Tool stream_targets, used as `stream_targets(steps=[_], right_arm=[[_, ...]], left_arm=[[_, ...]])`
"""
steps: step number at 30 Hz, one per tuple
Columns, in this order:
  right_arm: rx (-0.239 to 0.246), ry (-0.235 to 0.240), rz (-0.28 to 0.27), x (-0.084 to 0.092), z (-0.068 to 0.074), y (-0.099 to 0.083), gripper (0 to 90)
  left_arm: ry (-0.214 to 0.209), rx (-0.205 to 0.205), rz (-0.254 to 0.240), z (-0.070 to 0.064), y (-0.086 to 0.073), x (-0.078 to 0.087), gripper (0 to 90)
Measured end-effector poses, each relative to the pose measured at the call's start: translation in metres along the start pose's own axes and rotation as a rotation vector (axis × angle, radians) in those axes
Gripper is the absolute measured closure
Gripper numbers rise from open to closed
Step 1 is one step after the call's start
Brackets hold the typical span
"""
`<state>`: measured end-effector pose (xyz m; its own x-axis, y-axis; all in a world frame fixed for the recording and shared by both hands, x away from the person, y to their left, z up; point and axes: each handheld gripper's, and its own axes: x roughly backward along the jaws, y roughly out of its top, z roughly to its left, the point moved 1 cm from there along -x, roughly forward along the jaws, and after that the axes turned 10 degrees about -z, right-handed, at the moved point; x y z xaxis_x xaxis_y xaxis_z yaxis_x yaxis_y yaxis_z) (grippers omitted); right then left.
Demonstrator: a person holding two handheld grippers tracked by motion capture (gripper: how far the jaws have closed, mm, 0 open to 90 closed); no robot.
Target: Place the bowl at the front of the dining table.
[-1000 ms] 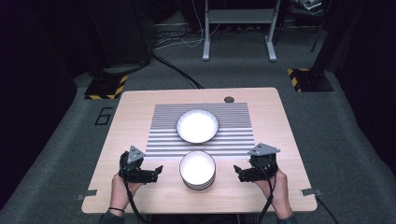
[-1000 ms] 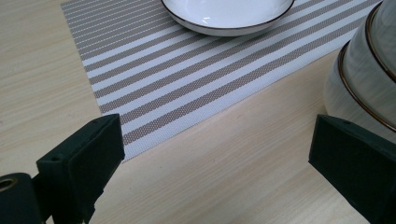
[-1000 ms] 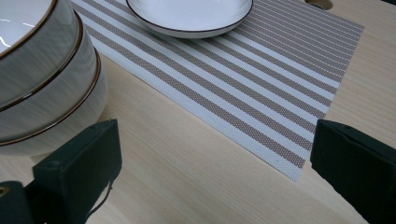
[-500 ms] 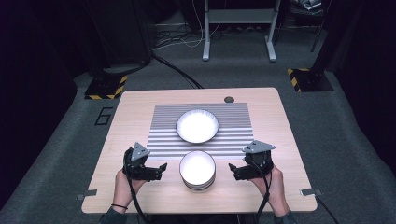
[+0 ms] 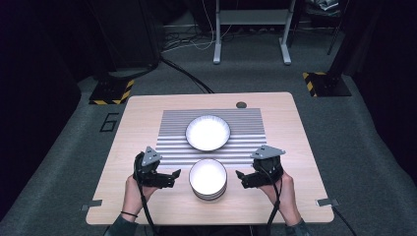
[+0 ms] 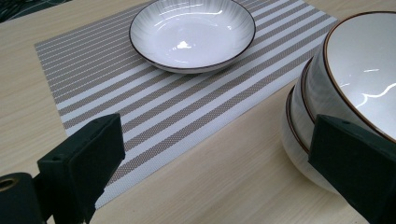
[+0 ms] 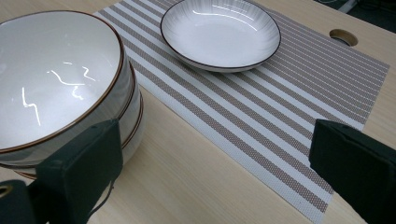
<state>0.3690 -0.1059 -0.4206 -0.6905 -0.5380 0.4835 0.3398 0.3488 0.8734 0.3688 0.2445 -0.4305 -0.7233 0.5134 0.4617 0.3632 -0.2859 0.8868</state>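
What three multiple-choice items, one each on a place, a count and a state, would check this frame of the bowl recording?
1. Where does the single bowl sit?
A. On the striped mat
B. On the bare table
C. On the stack

2. How many bowls are in the stack?
A. One
B. Three
C. Six

3. How do the jaws of the left gripper and right gripper stand?
A. Both shut on the stack
B. Left shut, right open
C. Both open, holding nothing

Answers:
1. A, since mat stripes surround the bowl in the high view and both gripper views.
2. B, since three brown rims are nested in the left gripper view and the right gripper view.
3. C, since each gripper view shows its own jaws set wide apart, with nothing between them.
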Motion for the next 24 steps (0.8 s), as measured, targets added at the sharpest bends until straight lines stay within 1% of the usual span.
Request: stream_targets(steps=[5,14,18,19,24], right_arm=[[0.002,0.012,-0.003,-0.001,0.003,0.005,2.1],[0.021,0.028,0.001,-0.007,0.008,0.010,2.3],[0.020,0.033,0.003,-0.008,0.010,0.012,2.4],[0.027,0.036,0.002,-0.008,0.010,0.013,2.4],[0.034,0.044,0.006,-0.011,0.013,0.016,2.6]], left_arm=[[-0.012,-0.002,-0.005,-0.002,0.004,-0.002,3.3],[-0.036,-0.005,-0.012,-0.006,0.009,-0.005,3.5],[-0.044,-0.004,-0.011,-0.008,0.011,-0.007,3.7],[-0.048,-0.005,-0.010,-0.009,0.012,-0.007,3.7],[-0.059,-0.008,-0.011,-0.013,0.015,-0.010,3.7]])
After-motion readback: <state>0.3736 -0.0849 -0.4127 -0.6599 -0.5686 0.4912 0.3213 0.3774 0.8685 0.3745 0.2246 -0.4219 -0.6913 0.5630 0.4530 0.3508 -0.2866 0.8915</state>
